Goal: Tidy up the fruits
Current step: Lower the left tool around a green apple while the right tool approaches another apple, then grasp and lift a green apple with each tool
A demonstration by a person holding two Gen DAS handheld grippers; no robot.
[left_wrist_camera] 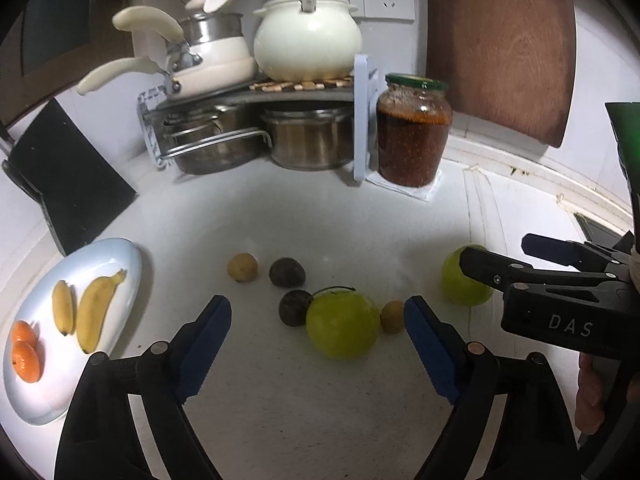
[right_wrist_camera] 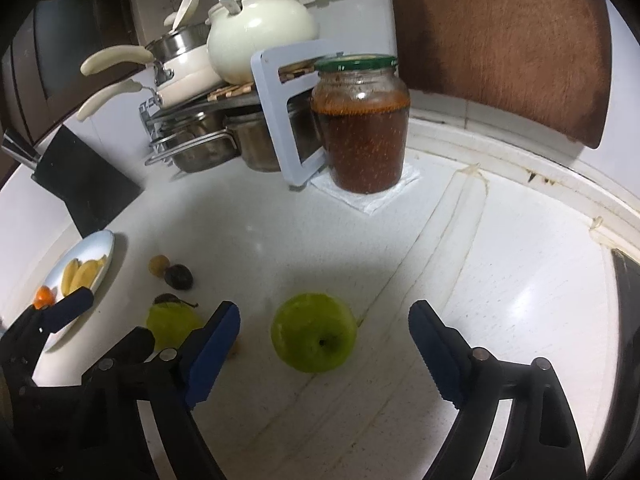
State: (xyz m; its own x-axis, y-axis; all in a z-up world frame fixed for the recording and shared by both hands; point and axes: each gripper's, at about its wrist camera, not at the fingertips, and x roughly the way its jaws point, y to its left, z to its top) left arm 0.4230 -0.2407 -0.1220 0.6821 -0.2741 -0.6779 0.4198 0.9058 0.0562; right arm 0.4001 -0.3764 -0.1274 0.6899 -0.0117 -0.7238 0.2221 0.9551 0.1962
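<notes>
White counter (left_wrist_camera: 280, 208): carries everything listed; the plate serves as landmark.

Pot rack (left_wrist_camera: 256, 128): far behind the plate against the wall; a cream lidded pot (left_wrist_camera: 308, 40) on top, steel pots beneath.

Glass jar (right_wrist_camera: 362, 120): green lid, dark red-brown contents, on a folded white cloth at the rack's end farthest from the plate.

Pale oval plate (left_wrist_camera: 120, 256): at the counter's left edge. Holds two bananas (left_wrist_camera: 94, 312) side by side and two oranges (left_wrist_camera: 24, 350) at its near end.

Left gripper (left_wrist_camera: 318, 332): nearer the plate; blue-padded jaws wide apart, nothing pressed. The near green apple lies ahead between the fingertips.

Right gripper (right_wrist_camera: 324, 330): farther from the plate; jaws wide apart, nothing held, the far green apple ahead between the fingertips, untouched.

Near green apple (left_wrist_camera: 344, 324): on the counter, well apart from the plate, stem showing.

Far green apple (right_wrist_camera: 314, 334): farthest fruit from the plate, stem pit facing the camera.

Two dark round fruits (left_wrist_camera: 287, 273): between plate and near apple; the closer one touches that apple.

Two small tan fruits (left_wrist_camera: 242, 267): one just beside the far dark fruit on its plate side; the other against the near apple's far side.
</notes>
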